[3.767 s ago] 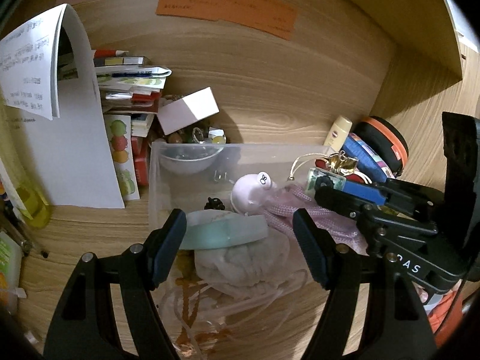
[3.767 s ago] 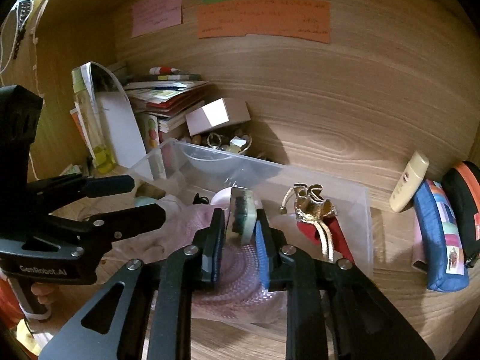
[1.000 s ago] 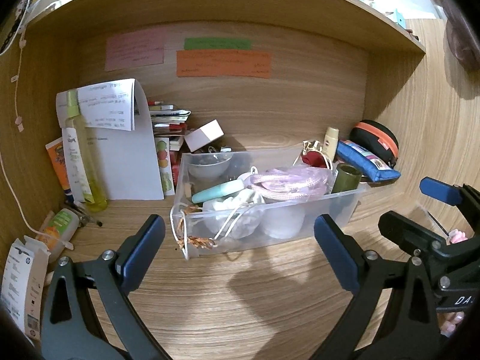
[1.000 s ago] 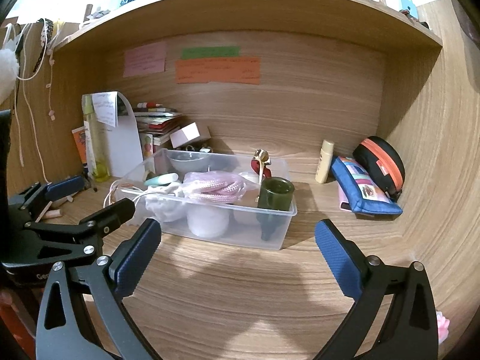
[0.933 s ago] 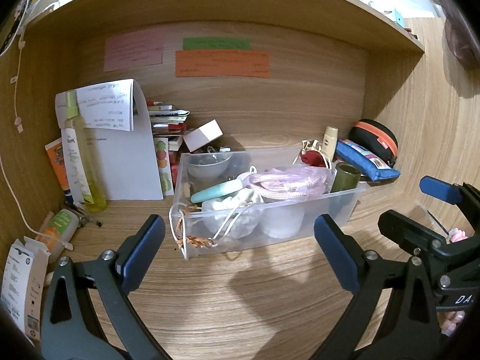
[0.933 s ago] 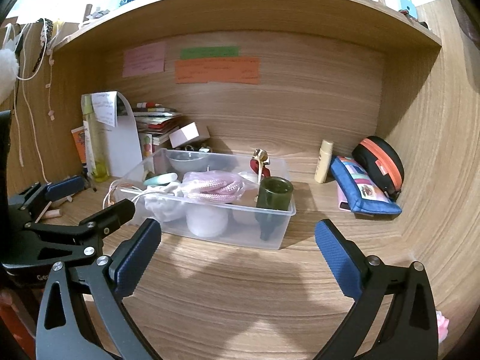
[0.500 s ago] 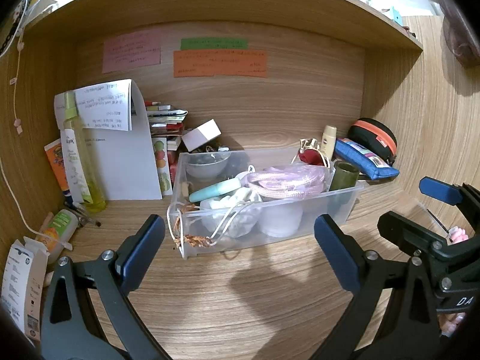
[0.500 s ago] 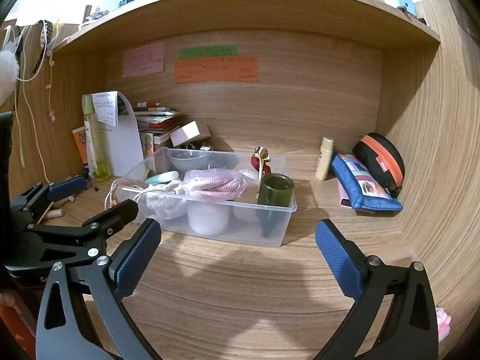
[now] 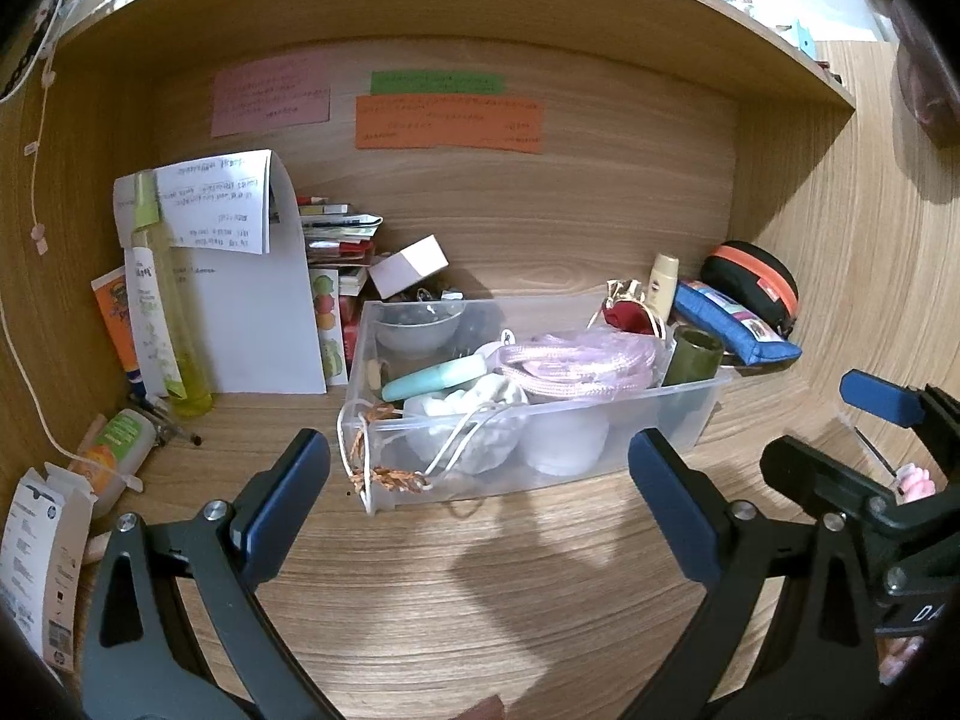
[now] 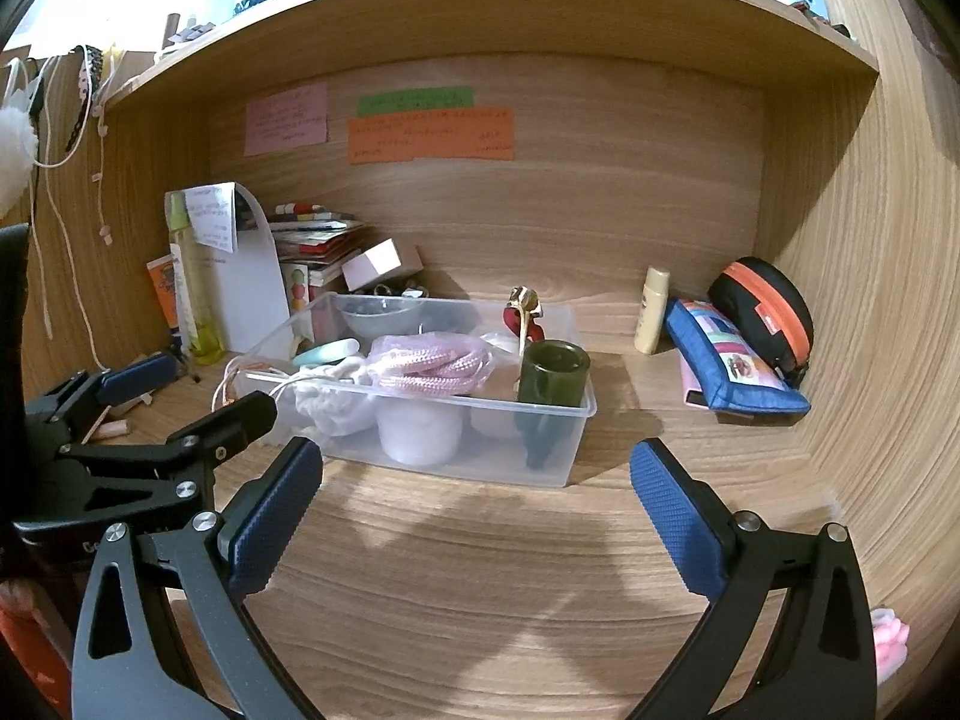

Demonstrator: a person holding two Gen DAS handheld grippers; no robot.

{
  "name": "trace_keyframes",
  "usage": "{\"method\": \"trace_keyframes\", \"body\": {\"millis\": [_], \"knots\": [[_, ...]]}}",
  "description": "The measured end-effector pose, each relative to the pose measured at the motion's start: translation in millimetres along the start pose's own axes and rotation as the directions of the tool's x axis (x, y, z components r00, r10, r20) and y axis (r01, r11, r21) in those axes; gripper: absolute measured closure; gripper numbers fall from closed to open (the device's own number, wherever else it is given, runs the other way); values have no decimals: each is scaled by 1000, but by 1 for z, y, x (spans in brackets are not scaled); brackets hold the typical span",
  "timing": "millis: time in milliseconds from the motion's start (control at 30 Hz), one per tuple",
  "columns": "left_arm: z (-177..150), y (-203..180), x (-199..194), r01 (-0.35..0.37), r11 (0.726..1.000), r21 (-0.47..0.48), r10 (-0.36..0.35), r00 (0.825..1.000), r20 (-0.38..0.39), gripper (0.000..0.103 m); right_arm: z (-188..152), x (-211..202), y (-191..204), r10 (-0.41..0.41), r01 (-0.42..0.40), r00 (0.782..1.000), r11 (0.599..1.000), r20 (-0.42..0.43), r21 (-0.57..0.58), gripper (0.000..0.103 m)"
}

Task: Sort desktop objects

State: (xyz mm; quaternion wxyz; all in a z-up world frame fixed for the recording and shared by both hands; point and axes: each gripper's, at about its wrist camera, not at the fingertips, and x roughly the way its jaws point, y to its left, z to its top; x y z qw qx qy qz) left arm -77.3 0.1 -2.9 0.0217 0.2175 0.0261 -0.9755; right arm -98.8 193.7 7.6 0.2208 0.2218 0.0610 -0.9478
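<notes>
Well back from the filled clear bin [image 10: 558, 408], both the left gripper [image 9: 480, 474] and right gripper [image 10: 477, 480] gape wide and empty, so another loose item, perhaps the cream tube [image 10: 654, 309], seemingly needs picking next.

A wooden desk [image 10: 480, 570] set in a wood-panelled alcove. Near its middle sits a clear plastic bin [image 10: 540, 438] filled with small items. To the right, by the back wall, a cream bottle [image 10: 653, 309] stands upright beside a blue pencil case [image 10: 735, 369] and a black pouch with an orange zip [image 10: 765, 309]. On the left stand a tall yellow-green bottle [image 9: 165, 312], a curled white sheet [image 9: 252, 312] and a stack of booklets [image 9: 336, 240]. A small tube [image 9: 114, 450] and a carton [image 9: 42, 558] lie at the far left.
</notes>
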Motion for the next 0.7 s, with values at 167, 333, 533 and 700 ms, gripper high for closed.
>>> {"method": "trace_keyframes", "body": {"millis": [167,333,533,700], "knots": [[1,1,-4,0,1000,-13,0,1000,10,2,-1,1,1,9,-9,1000,1000,-5,4,1],[3,1,-6,10,1000,-13,-9,1000,20,2,-1,3,0,20,-20,1000,1000,-9,13,1],[3,0,-7,25,1000,-7,-25,999,27,2,-2,3,0,31,-31,999,999,-10,21,1],[4,-2,-8,17,1000,-1,-17,999,30,2,-2,4,-2,45,-45,999,998,-12,34,1]]}}
